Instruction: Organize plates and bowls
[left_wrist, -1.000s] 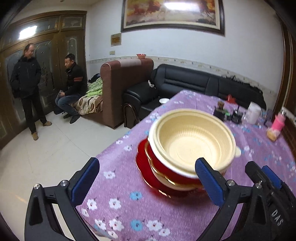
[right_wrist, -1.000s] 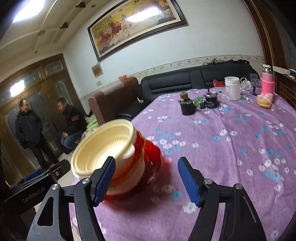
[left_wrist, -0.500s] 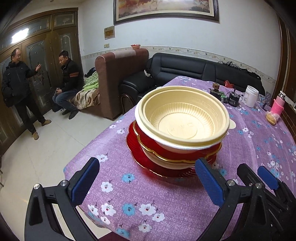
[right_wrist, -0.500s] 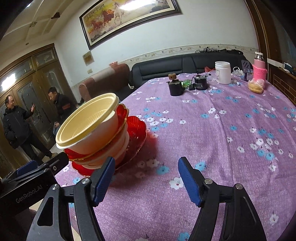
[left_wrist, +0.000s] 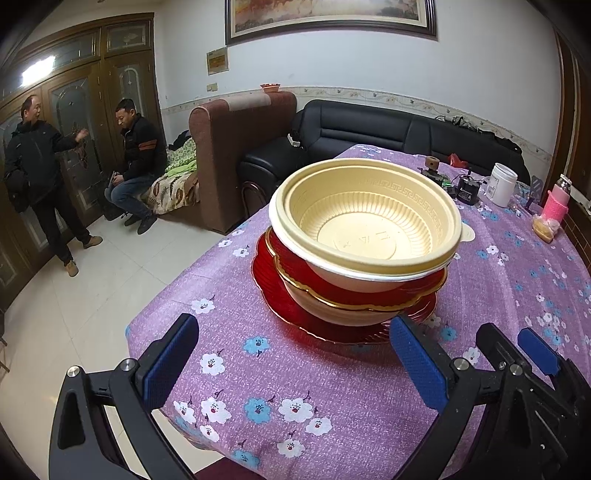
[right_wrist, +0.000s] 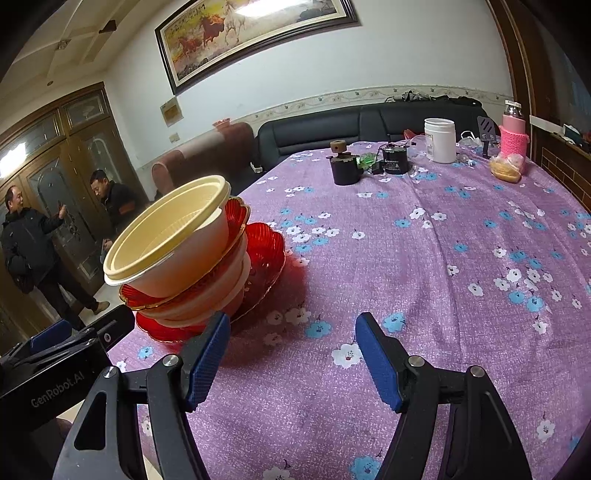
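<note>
A stack stands near the table's left edge: a cream bowl (left_wrist: 364, 221) on top, a red gold-rimmed plate (left_wrist: 295, 258) under it, another cream bowl (left_wrist: 332, 314), and a wide red plate (left_wrist: 273, 295) at the bottom. The stack leans a little in the right wrist view, with the top bowl (right_wrist: 173, 240) above the bottom red plate (right_wrist: 266, 254). My left gripper (left_wrist: 291, 363) is open and empty, just in front of the stack. My right gripper (right_wrist: 291, 358) is open and empty, to the right of the stack.
The table has a purple flowered cloth (right_wrist: 424, 280). At its far end stand a white jar (right_wrist: 439, 140), a pink bottle (right_wrist: 511, 136), a black pot (right_wrist: 345, 168) and small items. Sofas (left_wrist: 332, 133) and two men (left_wrist: 136, 158) are beyond the left edge.
Both grippers have drawn back and steadied; the stack sits a little farther from each. The stack itself has stayed in place.
</note>
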